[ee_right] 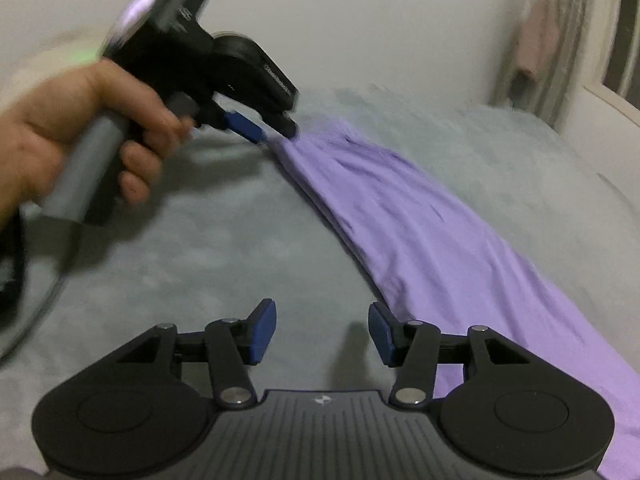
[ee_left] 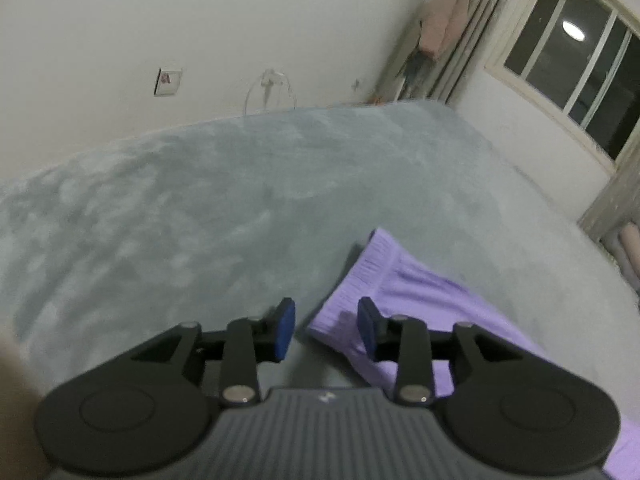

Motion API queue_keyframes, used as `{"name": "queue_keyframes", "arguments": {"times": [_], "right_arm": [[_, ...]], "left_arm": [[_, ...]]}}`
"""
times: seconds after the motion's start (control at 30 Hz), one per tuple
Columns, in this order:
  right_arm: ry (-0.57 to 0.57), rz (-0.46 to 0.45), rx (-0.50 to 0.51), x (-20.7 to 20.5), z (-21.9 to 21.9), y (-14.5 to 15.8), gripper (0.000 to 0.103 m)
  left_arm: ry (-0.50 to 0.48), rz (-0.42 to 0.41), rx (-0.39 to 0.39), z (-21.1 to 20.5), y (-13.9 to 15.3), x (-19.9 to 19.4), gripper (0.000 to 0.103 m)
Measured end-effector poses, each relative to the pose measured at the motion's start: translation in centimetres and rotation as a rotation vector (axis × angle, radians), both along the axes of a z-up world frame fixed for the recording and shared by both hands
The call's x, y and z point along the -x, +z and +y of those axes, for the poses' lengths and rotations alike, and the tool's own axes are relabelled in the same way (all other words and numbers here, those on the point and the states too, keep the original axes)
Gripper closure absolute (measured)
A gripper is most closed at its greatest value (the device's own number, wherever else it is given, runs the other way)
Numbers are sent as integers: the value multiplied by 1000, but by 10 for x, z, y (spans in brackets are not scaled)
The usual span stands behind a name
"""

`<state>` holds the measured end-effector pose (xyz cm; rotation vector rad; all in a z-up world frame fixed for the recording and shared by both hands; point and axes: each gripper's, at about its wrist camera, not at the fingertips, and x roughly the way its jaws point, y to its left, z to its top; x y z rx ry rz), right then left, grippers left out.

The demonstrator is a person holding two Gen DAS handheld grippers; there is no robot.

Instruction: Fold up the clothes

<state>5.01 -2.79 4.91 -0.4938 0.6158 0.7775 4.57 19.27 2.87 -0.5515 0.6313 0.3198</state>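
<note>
Purple trousers [ee_right: 420, 232] stretch from centre to lower right across our grey bed [ee_right: 200, 260]. Our left gripper [ee_left: 326, 330] and right gripper [ee_right: 322, 332] are both parted and empty; we should pinch corners cleanly before folding.

Plush grey blanket [ee_left: 224, 200], fuzzy and matt, mottled where the nap lies unevenly. Thin lilac cloth [ee_right: 420, 236], smooth and matt, softly creased, with a ribbed, gathered waistband [ee_left: 360, 280]. Left gripper [ee_left: 326, 330] and right gripper [ee_right: 322, 332] of matt black plastic, with blue rubbery pads [ee_right: 264, 330], bright metal pins [ee_right: 234, 395] and ridged grey housing [ee_right: 320, 436]. Smooth grey handle [ee_right: 84, 176]. Painted matt wall [ee_left: 240, 20]. Glossy window glass [ee_left: 576, 56].
</note>
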Motion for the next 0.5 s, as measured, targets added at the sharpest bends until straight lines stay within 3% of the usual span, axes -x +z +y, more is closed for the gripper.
{"name": "queue_keyframes", "arguments": {"times": [0.07,0.17,0.27,0.4,0.5], "right_arm": [[-17,8,-32,-6,-8,-3,54],[-61,-59,-21,-13,-13,-1,54],[-56,-50,-32,-18,-14,-4,54],[-38,-16,-23,-30,-9,-7,54],[-30,-13,4,-43,1,-3,54]], "left_arm": [[-16,-17,6,-1,3,2,71],[-26,-58,4,-1,11,8,71],[3,-115,-29,3,26,19,65],[-3,-90,132,7,14,19,68],[-15,-90,102,-1,11,14,65]]}}
